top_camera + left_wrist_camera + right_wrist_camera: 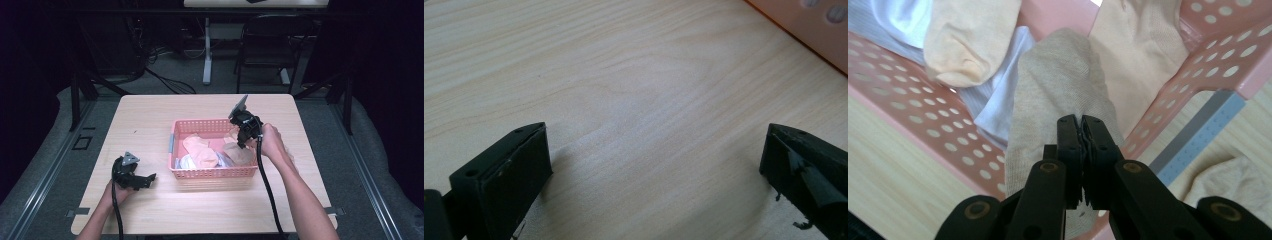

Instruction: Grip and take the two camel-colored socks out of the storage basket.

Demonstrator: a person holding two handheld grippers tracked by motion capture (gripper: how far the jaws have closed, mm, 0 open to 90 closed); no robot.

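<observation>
So over on the left, my left gripper [147, 178] is just parked low over the table [150, 115], a bit left of the basket's front corner. In the left gripper view its jaws stand wide apart with nothing but bare wood grain between them, and a sliver of the basket wall peeks in at the top right. That hand is idle for now.

Moving to the middle: the pink basket [212, 173] sits near the centre of the table with a pile of socks in it, a peach sock [965, 35], something whitish-lilac underneath, and a couple of beige ones.

Right side is where the action is. My right gripper [1081, 125] is above the right end of the basket with its jaws pressed tight together on a fold of the grey-beige sock [1058, 95]. The sock hangs from the pinch and its lower part is draped over the others, so it isn't clear of the basket yet. Another beige sock [1233, 182] already lies on the table outside the basket's right side.

My read is I'm mid-lift, pulling socks out one at a time. Next I'd need to go higher until the toe clears the rim, swing it right past the basket wall, and drop it by the one on the table. The main worry is the hanging end dragging a neighbour sock along.
</observation>
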